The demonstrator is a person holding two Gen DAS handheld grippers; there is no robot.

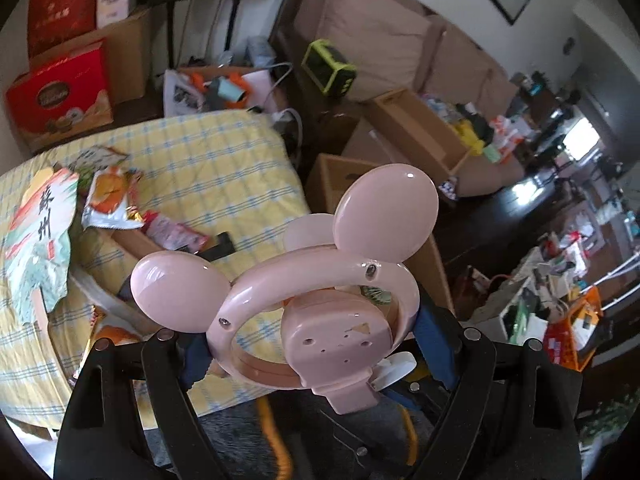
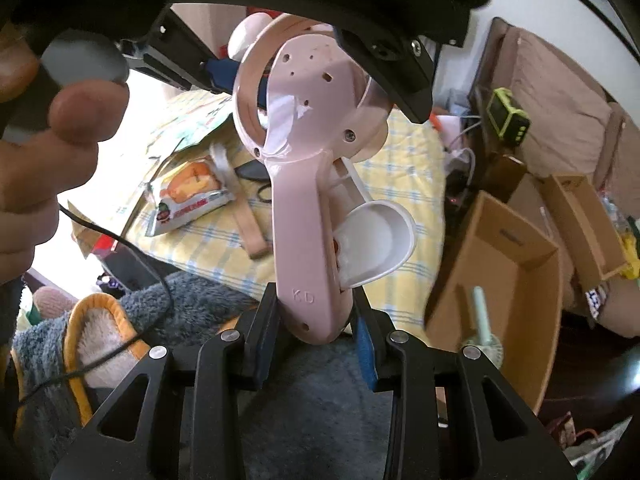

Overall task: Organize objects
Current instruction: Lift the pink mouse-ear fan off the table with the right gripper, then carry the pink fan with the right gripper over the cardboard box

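A pink hand-held fan [image 1: 384,208] with two round mouse ears hangs in the air between both grippers. My left gripper [image 1: 316,352] is shut on the fan's ring-shaped head, with the blue pads [image 1: 436,344] pressing on the sides of the ring. In the right wrist view the fan [image 2: 300,240] stands upright, and a white cup-shaped part [image 2: 380,236] sticks out beside its handle. My right gripper [image 2: 312,332] is shut on the lower end of that handle. One of the left gripper's black fingers [image 2: 400,60] rests against the ring from above.
Below is a yellow checked cloth [image 1: 200,160] with snack packets [image 1: 108,200] and a printed paper fan [image 1: 40,236]. An open cardboard box [image 2: 500,280] stands to the right, with a sofa [image 1: 380,32] and more boxes behind. A person's hand [image 2: 60,140] is at left, and a grey fluffy slipper [image 2: 100,340] lies below.
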